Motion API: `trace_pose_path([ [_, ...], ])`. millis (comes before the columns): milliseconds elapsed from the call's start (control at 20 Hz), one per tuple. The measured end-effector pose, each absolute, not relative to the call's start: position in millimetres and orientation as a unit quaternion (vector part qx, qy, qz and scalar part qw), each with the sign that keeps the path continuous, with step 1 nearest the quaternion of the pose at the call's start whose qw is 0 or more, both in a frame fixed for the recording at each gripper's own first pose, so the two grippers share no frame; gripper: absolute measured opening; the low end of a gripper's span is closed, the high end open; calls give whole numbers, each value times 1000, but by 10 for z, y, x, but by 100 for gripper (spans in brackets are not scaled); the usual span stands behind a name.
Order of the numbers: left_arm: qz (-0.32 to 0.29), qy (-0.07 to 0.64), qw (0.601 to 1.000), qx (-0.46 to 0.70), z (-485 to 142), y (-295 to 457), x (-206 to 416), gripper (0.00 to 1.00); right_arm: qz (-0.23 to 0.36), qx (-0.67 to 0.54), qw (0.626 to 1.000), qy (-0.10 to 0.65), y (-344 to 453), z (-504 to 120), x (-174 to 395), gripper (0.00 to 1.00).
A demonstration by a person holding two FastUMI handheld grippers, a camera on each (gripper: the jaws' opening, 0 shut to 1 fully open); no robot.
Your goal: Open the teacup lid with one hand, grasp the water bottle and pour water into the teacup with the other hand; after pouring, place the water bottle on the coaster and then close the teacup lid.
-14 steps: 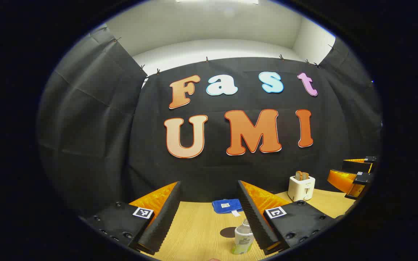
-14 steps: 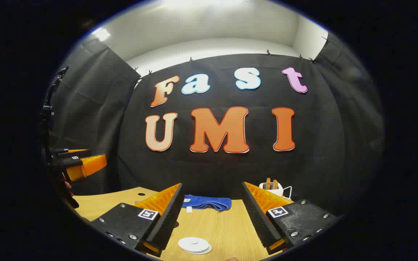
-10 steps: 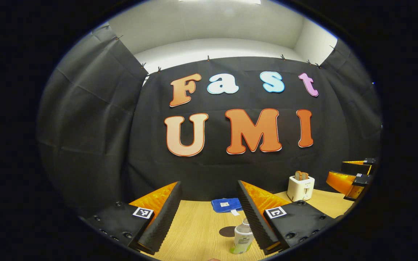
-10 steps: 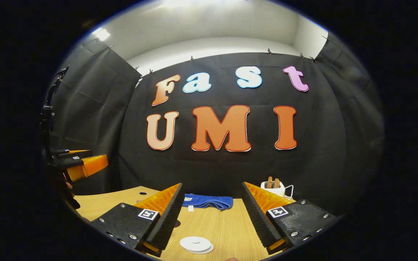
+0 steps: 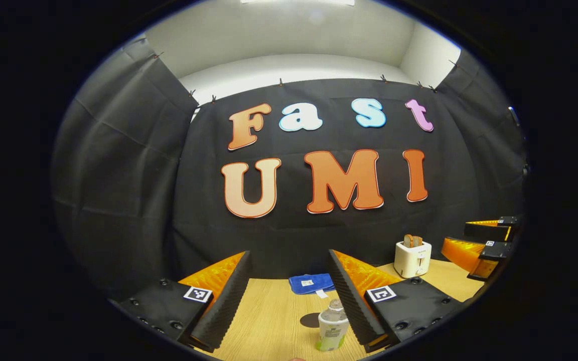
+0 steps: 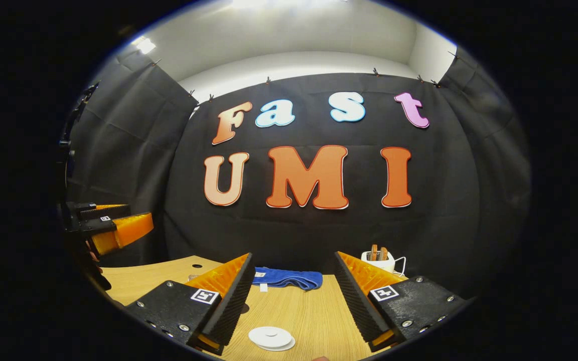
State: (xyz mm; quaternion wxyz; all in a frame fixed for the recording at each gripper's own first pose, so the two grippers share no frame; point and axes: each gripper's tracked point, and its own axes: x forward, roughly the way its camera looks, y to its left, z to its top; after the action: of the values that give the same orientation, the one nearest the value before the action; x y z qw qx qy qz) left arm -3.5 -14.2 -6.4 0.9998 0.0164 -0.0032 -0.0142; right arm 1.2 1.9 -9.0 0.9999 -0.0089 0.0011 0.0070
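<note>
While both grippers hover level over the table (image 6: 309,311) (jaws apart), the water bottle (image 5: 332,331) stands upright — ungrasped.

Left gripper (image 5: 289,301), right gripper (image 6: 294,303), ribbed wedge fingers (image 5: 221,311), black screw-studded mounts, square black-and-white markers

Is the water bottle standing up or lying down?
Standing up. In the left gripper view the water bottle sits upright on the wooden table, its top pointing straight up, beside one finger.
</note>
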Motion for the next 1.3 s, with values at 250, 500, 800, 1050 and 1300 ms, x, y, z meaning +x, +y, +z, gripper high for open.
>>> trace_pose_path([
  [250, -13, -4, 1000, 21, -90, -156, -49, 96, 15, -4, 1000, 4, 29, -155, 29, 94],
  [500, -45, 9, 999, -4, -189, -285, -62, 96, 21, -5, 1000, 16, 74, -277, 61, 94],
  [800, -67, 12, 998, 7, -400, -425, -76, 96, 34, -8, 999, 40, 139, -577, 118, 94],
  [1050, -86, 30, 996, -9, -706, -572, -98, 96, 45, -11, 997, 66, 182, -867, 178, 94],
  [1300, -115, 49, 992, -32, -1008, -685, -132, 96, 66, -27, 993, 96, 304, -1241, 235, 94],
])
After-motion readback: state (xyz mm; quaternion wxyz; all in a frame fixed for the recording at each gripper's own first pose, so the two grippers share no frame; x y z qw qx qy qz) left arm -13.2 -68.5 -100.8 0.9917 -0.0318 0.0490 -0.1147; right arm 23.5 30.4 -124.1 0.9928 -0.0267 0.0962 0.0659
